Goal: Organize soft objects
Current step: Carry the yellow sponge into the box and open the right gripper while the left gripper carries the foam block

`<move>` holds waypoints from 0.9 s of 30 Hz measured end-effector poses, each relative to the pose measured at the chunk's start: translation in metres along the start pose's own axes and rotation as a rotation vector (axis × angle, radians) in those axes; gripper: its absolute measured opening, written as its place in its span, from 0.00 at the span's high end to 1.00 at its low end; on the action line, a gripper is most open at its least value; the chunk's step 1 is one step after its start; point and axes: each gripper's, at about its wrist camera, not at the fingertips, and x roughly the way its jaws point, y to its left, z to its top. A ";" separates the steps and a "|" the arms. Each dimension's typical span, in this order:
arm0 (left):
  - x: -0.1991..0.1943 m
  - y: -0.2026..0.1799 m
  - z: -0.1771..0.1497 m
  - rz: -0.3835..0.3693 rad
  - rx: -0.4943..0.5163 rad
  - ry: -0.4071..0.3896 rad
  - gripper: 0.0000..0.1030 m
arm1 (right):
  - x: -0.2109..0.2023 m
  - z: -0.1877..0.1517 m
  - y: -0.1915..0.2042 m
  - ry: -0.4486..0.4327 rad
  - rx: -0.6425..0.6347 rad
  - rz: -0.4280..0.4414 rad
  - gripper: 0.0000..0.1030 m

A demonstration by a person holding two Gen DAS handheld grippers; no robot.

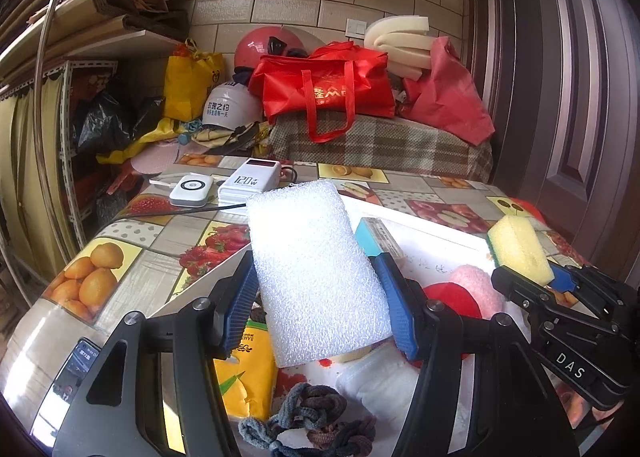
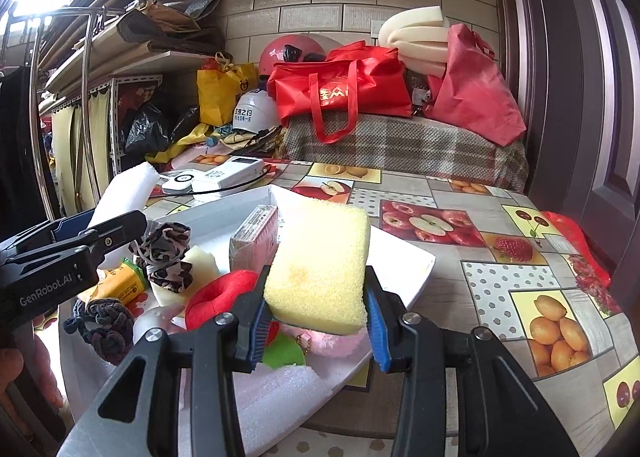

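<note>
My left gripper (image 1: 320,309) is shut on a white foam block (image 1: 316,269), held upright above the white tray (image 1: 440,233). The same block (image 2: 124,193) and left gripper (image 2: 112,233) show at the left of the right wrist view. My right gripper (image 2: 316,321) is shut on a yellow sponge (image 2: 320,265) with a green underside, lifted over the tray (image 2: 416,261). In the left wrist view that sponge (image 1: 520,249) sits at the right in the right gripper (image 1: 532,281). Below lie a red plush ring (image 2: 216,293), a pink fluffy piece (image 1: 476,281) and braided hair ties (image 1: 312,413).
The fruit-print tablecloth (image 2: 500,285) covers the table. Two white power banks (image 1: 224,185) with a cable lie at its far side. A small box (image 2: 256,237), a leopard scrunchie (image 2: 168,253) and a yellow packet (image 1: 248,373) crowd the tray. Red bags (image 1: 328,85) and helmets sit behind.
</note>
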 end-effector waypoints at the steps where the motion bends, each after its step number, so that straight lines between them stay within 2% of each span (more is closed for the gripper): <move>1: 0.002 -0.003 0.001 0.002 0.011 0.000 0.43 | 0.003 0.002 0.002 -0.001 -0.006 -0.001 0.59; 8: 0.008 -0.008 0.002 -0.009 0.036 0.014 0.43 | 0.029 0.011 0.006 0.036 -0.006 -0.004 0.59; 17: 0.008 -0.012 0.003 -0.006 0.046 0.004 0.42 | 0.028 0.011 0.008 0.025 -0.019 0.000 0.59; 23: 0.001 -0.032 0.000 0.011 0.144 -0.040 0.42 | 0.030 0.012 0.012 0.035 -0.044 0.023 0.58; 27: 0.003 -0.028 0.000 0.007 0.125 -0.030 0.41 | 0.035 0.012 0.011 0.061 -0.041 0.049 0.58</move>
